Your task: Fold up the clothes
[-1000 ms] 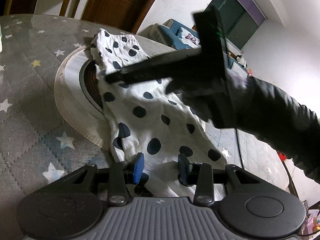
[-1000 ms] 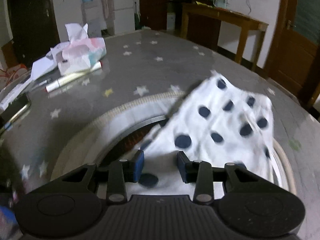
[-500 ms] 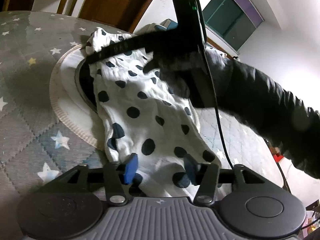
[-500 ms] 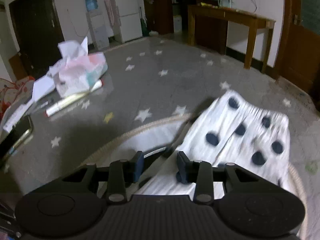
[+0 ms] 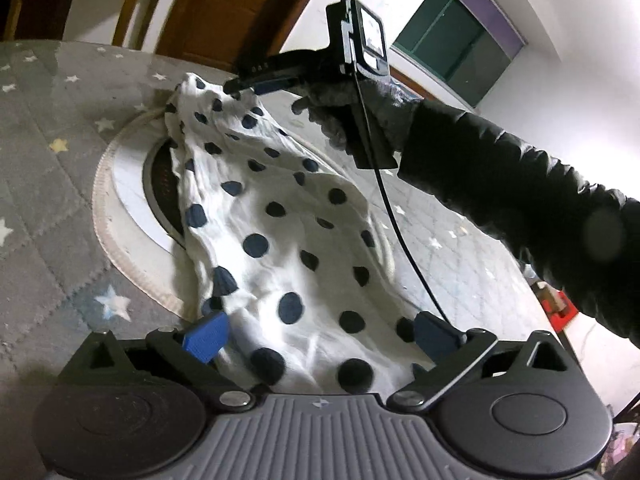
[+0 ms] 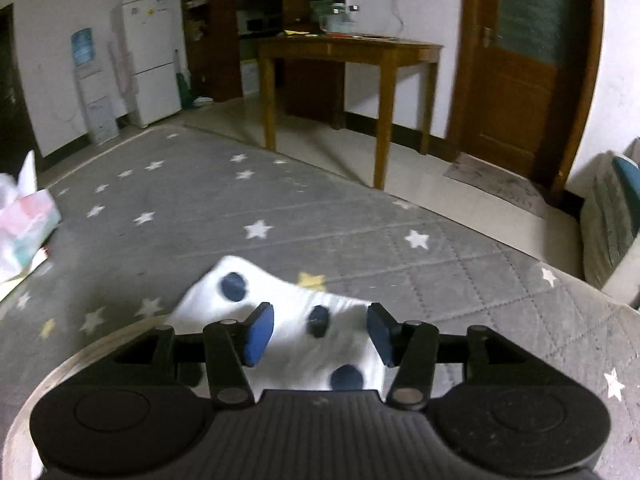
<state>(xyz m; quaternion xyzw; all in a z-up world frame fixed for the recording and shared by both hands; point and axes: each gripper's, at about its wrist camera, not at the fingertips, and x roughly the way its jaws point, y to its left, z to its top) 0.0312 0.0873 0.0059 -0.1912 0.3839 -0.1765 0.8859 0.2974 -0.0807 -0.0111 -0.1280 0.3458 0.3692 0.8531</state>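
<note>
A white garment with dark blue dots [image 5: 280,232] lies stretched over a round pad on the star-patterned grey table cover. My left gripper [image 5: 320,332] is open, its blue pads spread wide over the garment's near end. My right gripper [image 6: 318,332] is open above the garment's far end [image 6: 248,292]. In the left wrist view the right gripper [image 5: 240,88] hovers at the far corner of the cloth, held by a gloved hand.
A round white pad with a dark centre [image 5: 132,184] lies under the garment. A tissue pack [image 6: 24,228] sits at the left. A wooden side table [image 6: 348,64] and a door [image 6: 520,72] stand beyond the table edge.
Both grippers opened from shut. The right gripper let go of the cloth's far end, and the garment now lies stretched out longer.
</note>
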